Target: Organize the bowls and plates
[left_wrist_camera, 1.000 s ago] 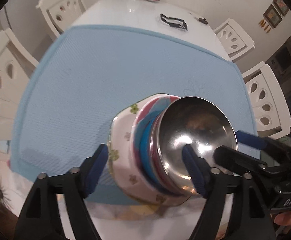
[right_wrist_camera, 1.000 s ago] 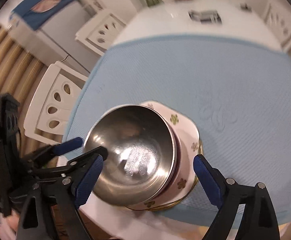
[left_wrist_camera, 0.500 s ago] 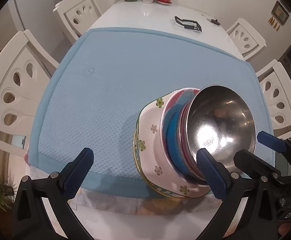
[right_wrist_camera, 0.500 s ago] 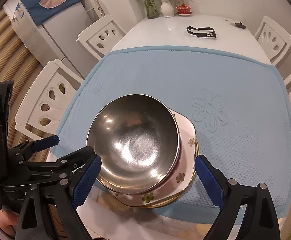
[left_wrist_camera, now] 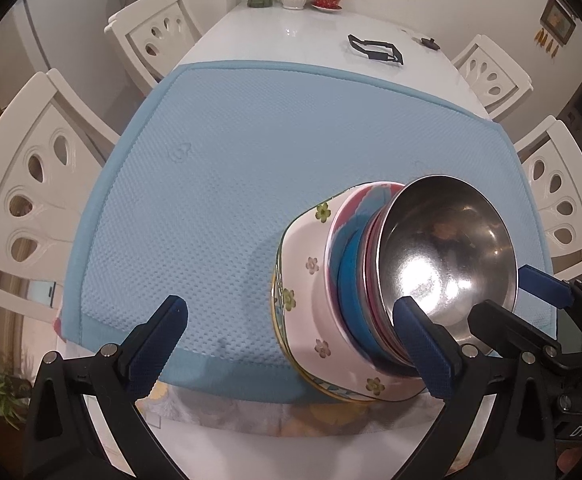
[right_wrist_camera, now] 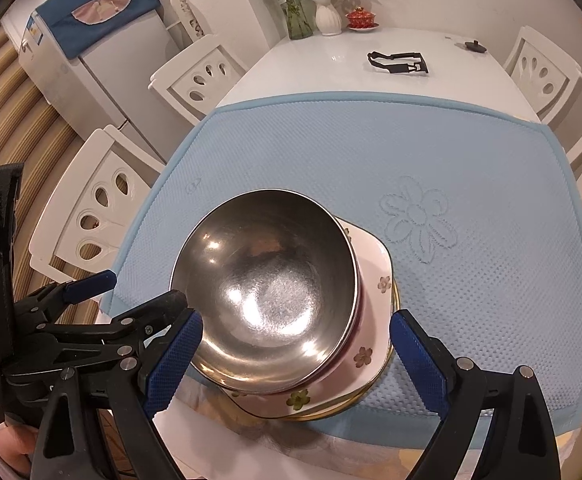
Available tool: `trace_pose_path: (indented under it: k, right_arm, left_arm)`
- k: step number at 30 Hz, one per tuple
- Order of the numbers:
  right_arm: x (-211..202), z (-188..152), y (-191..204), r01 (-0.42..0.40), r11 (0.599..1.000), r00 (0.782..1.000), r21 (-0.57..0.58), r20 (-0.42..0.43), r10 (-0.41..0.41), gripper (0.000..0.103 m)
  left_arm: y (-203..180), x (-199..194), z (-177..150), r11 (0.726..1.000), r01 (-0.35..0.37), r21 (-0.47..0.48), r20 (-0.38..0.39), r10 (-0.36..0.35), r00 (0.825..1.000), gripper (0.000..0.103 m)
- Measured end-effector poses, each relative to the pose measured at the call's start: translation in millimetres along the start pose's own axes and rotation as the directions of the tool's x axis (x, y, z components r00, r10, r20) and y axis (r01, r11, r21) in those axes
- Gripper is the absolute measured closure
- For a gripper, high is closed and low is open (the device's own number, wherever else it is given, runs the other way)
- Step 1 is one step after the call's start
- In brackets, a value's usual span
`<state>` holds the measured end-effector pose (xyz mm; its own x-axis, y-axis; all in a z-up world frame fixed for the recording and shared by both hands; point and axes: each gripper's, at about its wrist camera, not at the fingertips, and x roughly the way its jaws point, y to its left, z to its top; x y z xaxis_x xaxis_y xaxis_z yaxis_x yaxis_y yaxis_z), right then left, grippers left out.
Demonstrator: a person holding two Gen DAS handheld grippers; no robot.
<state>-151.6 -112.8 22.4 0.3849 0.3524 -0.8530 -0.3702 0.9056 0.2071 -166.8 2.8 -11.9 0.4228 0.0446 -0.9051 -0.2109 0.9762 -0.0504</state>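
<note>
Two tools stood at the near edge of the table (left_wrist_camera: pixel 291 28) with nothing held in either. My left tool (left_wrist_camera: pixel 291 344) had just been opening, and its jaws were wide apart: one blue pad over bare mat, the other in front of the steel bowl's (left_wrist_camera: pixel 447 252) rim. My right tool (right_wrist_camera: pixel 295 352) was also spread, its pads either side of the pile without pressing on it.

The pile itself sat at the near edge of the blue mat (left_wrist_camera: pixel 271 152): a gold-rimmed plate at the bottom, a floral dish (left_wrist_camera: pixel 307 276) on it, a pink and blue bowl (left_wrist_camera: pixel 351 264) nested above, and the steel bowl on top. I judged the stacking done or nearly so.

What worried me was the pile's place. Its near side seemed to overhang the mat's border toward the table edge, so a pad catching the steel rim as I drew either tool away could tip or slide the top bowl, and the smooth metal would not grip the glazed one beneath. The left tool's inner pad looked closest to doing that.

Across the room from the left: white chairs with teardrop cut-outs, a grey refrigerator (right_wrist_camera: pixel 103 64) under a blue cover, a vase of flowers (right_wrist_camera: pixel 327 16) and a red lidded cup (right_wrist_camera: pixel 361 18) at the far end, a black strap (right_wrist_camera: pixel 399 62) on the bare white top, and more chairs on the right.
</note>
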Motion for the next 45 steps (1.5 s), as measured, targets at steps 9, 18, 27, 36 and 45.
trace_pose_path:
  k: [9, 18, 27, 36, 45]
  right_arm:
    - [1.5, 1.8, -1.9, -0.005, 1.000, 1.000, 0.003, -0.009, 0.005, 0.010]
    - [2.1, 1.6, -2.0, -0.005, 1.000, 1.000, -0.002, -0.013, 0.005, 0.010]
    - [0.5, 0.5, -0.2, -0.007, 1.000, 1.000, -0.002, -0.008, 0.007, 0.010]
    - [-0.2, 1.3, -1.9, -0.010, 1.000, 1.000, 0.002, -0.006, 0.010, 0.010]
    - [-1.2, 3.2, -2.7, -0.014, 1.000, 1.000, 0.000, -0.003, 0.014, 0.010]
  left_arm:
    - [-0.1, 2.3, 1.7, 1.000, -0.004, 0.000, -0.007, 0.004, 1.000, 0.001]
    - [1.3, 3.8, -0.4, 1.000, 0.012, -0.019, -0.026, -0.012, 1.000, 0.001]
    - [0.6, 2.3, -1.6, 1.000, 0.006, -0.017, -0.016, -0.006, 1.000, 0.001]
    - [0.0, 2.0, -1.3, 1.000, 0.005, -0.012, -0.015, -0.005, 1.000, 0.001]
    - [-1.1, 0.8, 0.7, 1.000, -0.001, -0.011, -0.008, 0.001, 1.000, 0.001]
